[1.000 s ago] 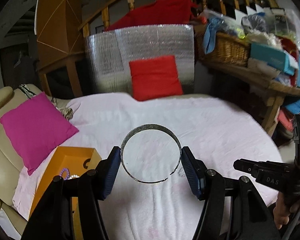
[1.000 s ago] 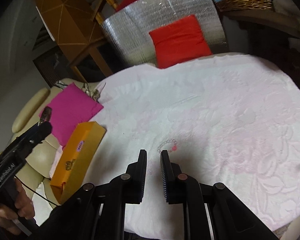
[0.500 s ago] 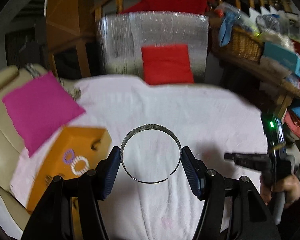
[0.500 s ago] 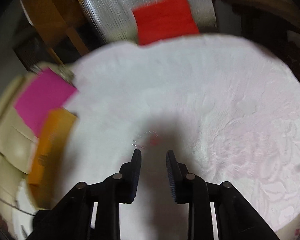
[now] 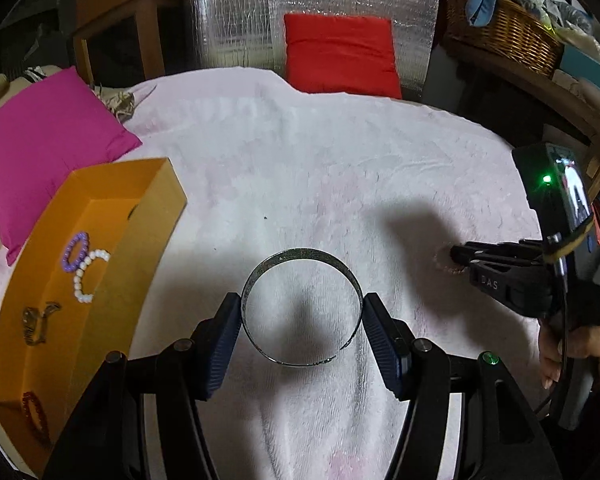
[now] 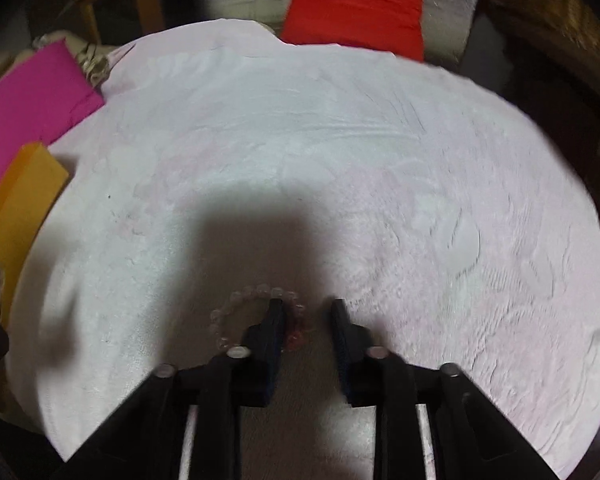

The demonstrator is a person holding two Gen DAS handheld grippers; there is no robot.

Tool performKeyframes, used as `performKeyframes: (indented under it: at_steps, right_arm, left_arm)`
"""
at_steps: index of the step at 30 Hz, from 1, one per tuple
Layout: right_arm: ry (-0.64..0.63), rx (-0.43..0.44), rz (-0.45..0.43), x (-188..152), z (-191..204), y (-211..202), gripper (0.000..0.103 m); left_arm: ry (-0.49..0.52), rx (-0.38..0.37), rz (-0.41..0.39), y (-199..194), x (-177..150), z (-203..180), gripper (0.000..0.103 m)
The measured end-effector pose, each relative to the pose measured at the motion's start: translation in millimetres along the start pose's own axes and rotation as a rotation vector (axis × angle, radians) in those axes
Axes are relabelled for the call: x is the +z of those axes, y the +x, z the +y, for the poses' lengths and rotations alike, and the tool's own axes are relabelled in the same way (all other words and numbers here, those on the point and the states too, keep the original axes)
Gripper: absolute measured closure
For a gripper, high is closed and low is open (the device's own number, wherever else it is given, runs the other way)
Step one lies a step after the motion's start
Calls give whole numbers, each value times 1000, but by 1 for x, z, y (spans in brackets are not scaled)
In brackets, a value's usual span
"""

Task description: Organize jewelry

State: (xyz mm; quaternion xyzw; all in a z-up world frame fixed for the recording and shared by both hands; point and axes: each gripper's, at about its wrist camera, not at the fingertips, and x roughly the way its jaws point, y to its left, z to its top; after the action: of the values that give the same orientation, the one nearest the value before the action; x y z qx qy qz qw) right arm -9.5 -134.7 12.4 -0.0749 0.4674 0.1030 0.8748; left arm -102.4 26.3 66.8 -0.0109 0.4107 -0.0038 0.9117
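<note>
Left wrist view: your left gripper (image 5: pixel 302 312) is clamped on a silver cuff bangle (image 5: pixel 304 254), one pad on each side of the band. The ring's open face looks back at the camera. Its axis runs roughly along the fingers, and the cuff's split sits low on the right, near the right pad. The bangle hangs over the pale pink cloth (image 5: pixel 300 152), just beside the orange box (image 5: pixel 156 216), which holds a purple bead bracelet (image 5: pixel 76 251) and a white pearl bracelet (image 5: pixel 85 280).

Right wrist view, blurred: your right gripper (image 6: pixel 306 312) has its jaws apart at a clear bead bracelet (image 6: pixel 256 292) lying flat on the cloth. The left finger stands inside the loop, with a reddish bead between the fingers.
</note>
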Motion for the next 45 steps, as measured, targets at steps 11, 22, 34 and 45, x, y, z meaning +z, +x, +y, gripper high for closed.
performKeyframes:
  at_steps: [11,22,34,45]
  right_arm:
    - [126,201,-190,-4,-20,-56,94]
    - [171,336,-285,-10,-13,-114,94]
    - [79,403,-366,-1,29,-192,94]
    - [-68,500,-368,25,124,-212,94]
  left_arm:
    - [-19,15,-51,-21,7,13,40]
    - [-40,37,-184,-92,24,24,40]
    - [-69,96,-331,-165,28,44,40]
    - [-178,216,-357,-184,13,115,40]
